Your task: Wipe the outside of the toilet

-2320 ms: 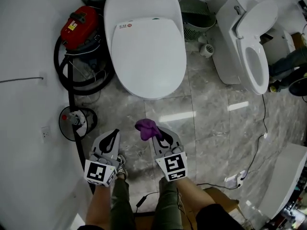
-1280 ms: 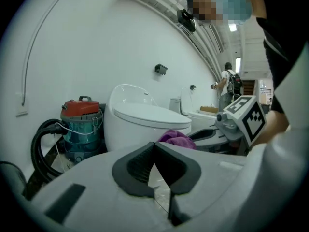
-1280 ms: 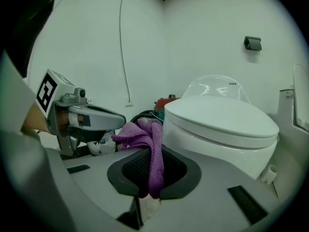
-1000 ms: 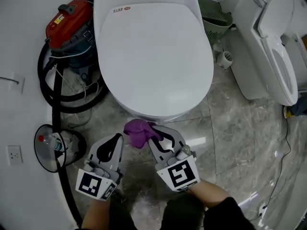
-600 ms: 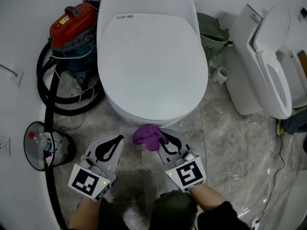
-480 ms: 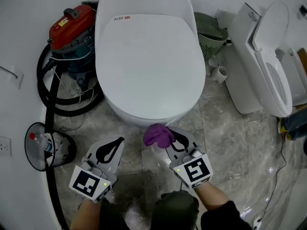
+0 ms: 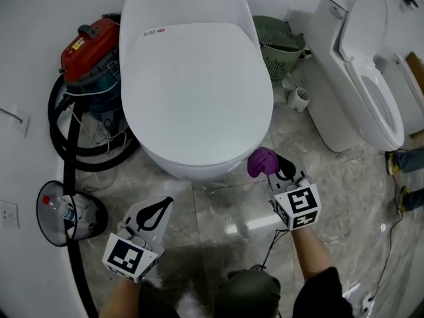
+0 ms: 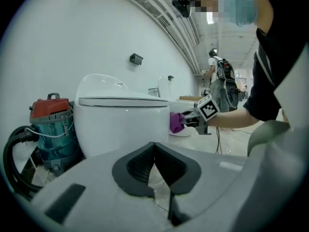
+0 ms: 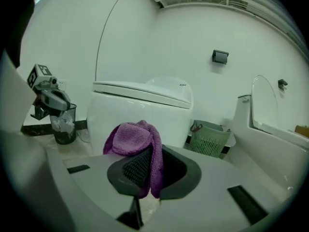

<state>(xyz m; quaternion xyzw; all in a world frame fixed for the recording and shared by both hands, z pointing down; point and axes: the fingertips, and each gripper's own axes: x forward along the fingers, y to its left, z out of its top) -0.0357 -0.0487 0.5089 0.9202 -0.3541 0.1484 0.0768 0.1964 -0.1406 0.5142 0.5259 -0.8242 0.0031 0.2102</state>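
Toilet (image 7: 195, 91), lid down, stands just ahead of the right gripper (image 7: 273, 169), whose fingers pinch a purple cloth (image 7: 261, 161) beside its front-right wall, apparently to wipe there, while the left gripper (image 7: 158, 207) hangs well back, fingers pressed together, empty.

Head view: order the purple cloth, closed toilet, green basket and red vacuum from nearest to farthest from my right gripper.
1. purple cloth, clamped in the right gripper.
2. closed toilet, just to its left.
3. green basket, further back.
4. red vacuum, far left.
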